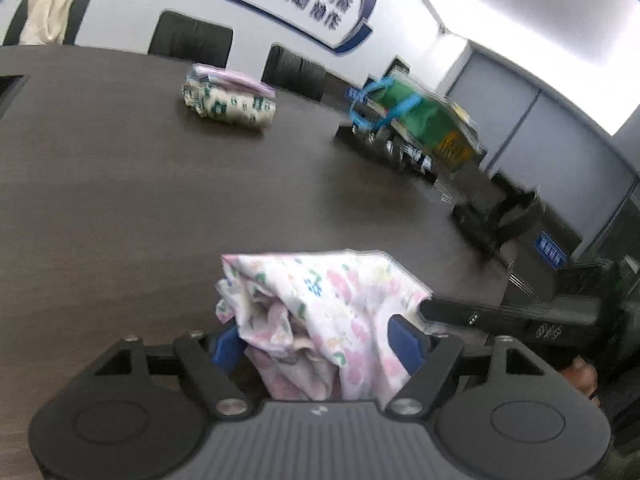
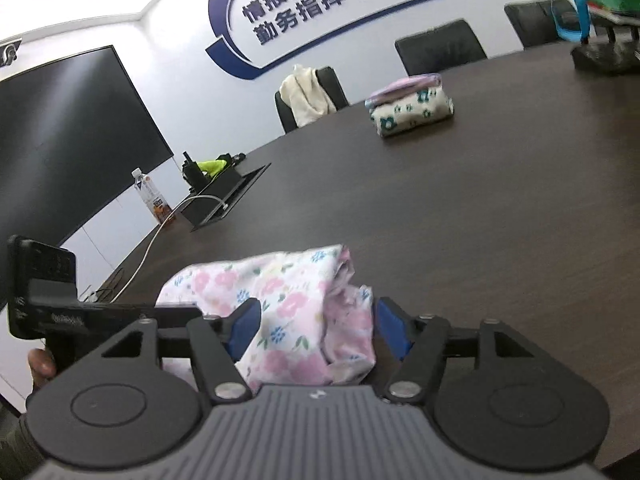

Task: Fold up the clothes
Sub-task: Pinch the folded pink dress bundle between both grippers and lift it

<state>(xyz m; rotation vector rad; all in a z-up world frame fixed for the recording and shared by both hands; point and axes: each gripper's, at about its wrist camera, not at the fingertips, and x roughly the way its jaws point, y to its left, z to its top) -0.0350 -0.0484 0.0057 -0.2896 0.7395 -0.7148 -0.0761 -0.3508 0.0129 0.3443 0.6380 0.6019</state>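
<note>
floral garment [image 1: 320,312]: a small bundle of white cloth with pink flowers and bits of blue and green, bunched and partly folded, lying on the near part of the dark counter [image 1: 160,184].
bearing from left gripper [image 1: 320,344]: the bundle sits straight ahead and runs back between my blue pads [image 1: 404,344]; its crumpled layered end faces this side.
bearing from right gripper [image 2: 316,332]: the same bundle [image 2: 280,300] is dead ahead here too, its other end lying between these pads [image 2: 244,328].
long axis: i judge it runs crosswise between my two hands, one end in each set of jaws, so neither hand is clearly the nearer.
left jaws: apart around the cloth; the left pad touches fabric, the right pad shows a gap, so i read no clamp.
right jaws: apart as well, the cloth loose between the pads; i cannot see a firm pinch.
look of the cloth: thin, soft, wrinkled, several layers showing at the open edges; the top face is fairly smooth.
finished pile [image 2: 408,108]: folded floral and pink pieces stacked well apart, far across the counter.
next move, my guess: close on both ends evenly, or the layers may slip and the fold fall open.
</note>
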